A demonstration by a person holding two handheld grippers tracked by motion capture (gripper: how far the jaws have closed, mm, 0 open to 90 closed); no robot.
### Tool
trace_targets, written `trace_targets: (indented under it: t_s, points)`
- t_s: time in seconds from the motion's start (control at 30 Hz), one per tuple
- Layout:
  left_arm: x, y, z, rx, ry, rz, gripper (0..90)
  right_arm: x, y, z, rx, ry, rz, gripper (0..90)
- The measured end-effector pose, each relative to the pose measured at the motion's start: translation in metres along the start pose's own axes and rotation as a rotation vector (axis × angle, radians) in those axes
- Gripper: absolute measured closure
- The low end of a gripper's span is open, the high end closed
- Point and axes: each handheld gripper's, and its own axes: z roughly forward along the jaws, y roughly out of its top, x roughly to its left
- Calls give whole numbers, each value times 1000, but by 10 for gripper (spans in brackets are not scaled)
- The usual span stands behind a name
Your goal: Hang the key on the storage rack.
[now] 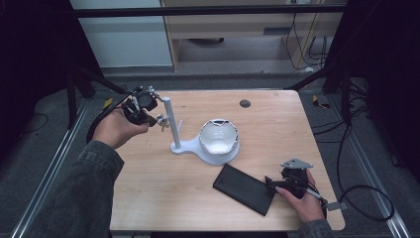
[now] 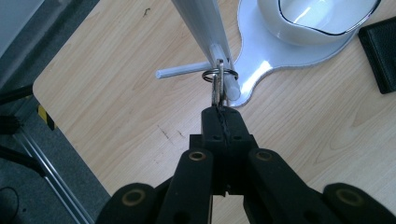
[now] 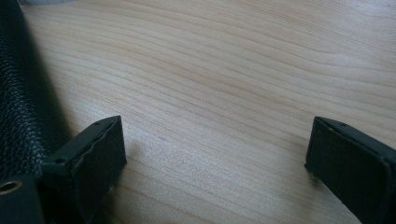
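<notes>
Closest to the high view's camera, a denim sleeve (image 1: 74,198) comes in at the bottom left, its hand carrying the left gripper (image 1: 159,119) up by the white stand's post (image 1: 169,121). From up there the grip is too small to read. The left gripper view settles it: the left gripper's (image 2: 221,109) black jaws are pressed together on a small metal key (image 2: 217,91), whose key ring (image 2: 219,74) sits round a short white peg (image 2: 187,71) jutting from the post. That view also shows the stand's flat white base (image 2: 261,60) lying on the wooden table (image 2: 116,107) and the white bowl (image 2: 322,18) resting on it.

Over at the near right, the right gripper (image 1: 270,182) lies low on the table, just at the edge of a black leather wallet (image 1: 242,188). The high view leaves its jaws hard to judge. In the right gripper view the right gripper (image 3: 215,149) has its two jaws spread wide apart with bare wood between them, and the wallet's grained leather (image 3: 21,107) runs right beside one jaw.
</notes>
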Motion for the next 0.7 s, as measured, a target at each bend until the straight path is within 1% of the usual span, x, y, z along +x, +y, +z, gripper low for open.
trace_targets:
  t_s: [0.07,0.1,0.13,0.17,0.23,0.27,0.3,0.33,0.37,0.4,0.43,0.47,0.5,0.6,0.63,0.67,0.7]
  points:
    - [1,-1,2,-5,-4,-2,896,0,0,0,-2,-1,-4,50]
    - [1,-4,1,-32,-3,4,893,0,0,0,-2,-1,-4,49]
    - [1,-4,1,-32,-3,4,876,0,0,0,-2,-1,-4,49]
    - [1,-8,-5,-84,18,-11,845,0,0,0,0,1,0,49]
    - [1,-15,-12,-127,30,-17,812,0,0,0,2,0,0,49]
    - [1,-15,-12,-127,30,-17,810,0,0,0,2,0,0,49]
    - [-2,-23,-18,-146,28,-4,813,0,0,0,2,1,0,49]
    - [-2,-23,-18,-146,28,-4,813,0,0,0,2,1,0,49]
    - [-4,-27,-21,-163,31,-1,813,0,0,0,2,1,0,48]
    - [-9,-35,-23,-192,27,2,809,0,0,0,2,1,0,49]
    - [-13,-39,-24,-207,24,6,804,0,0,0,2,1,0,48]
    - [-13,-39,-24,-207,24,6,802,0,0,0,2,1,0,48]
    - [-20,-46,-23,-224,6,16,802,0,0,0,3,2,1,48]
    - [-32,-55,-17,-236,-15,36,794,0,0,0,1,1,-1,48]
    - [-36,-57,-15,-235,-23,41,791,0,0,0,1,2,0,48]
    - [-36,-57,-15,-235,-23,41,788,0,0,0,1,2,0,48]
    - [-44,-61,-11,-244,-32,52,788,0,0,0,1,2,0,48]
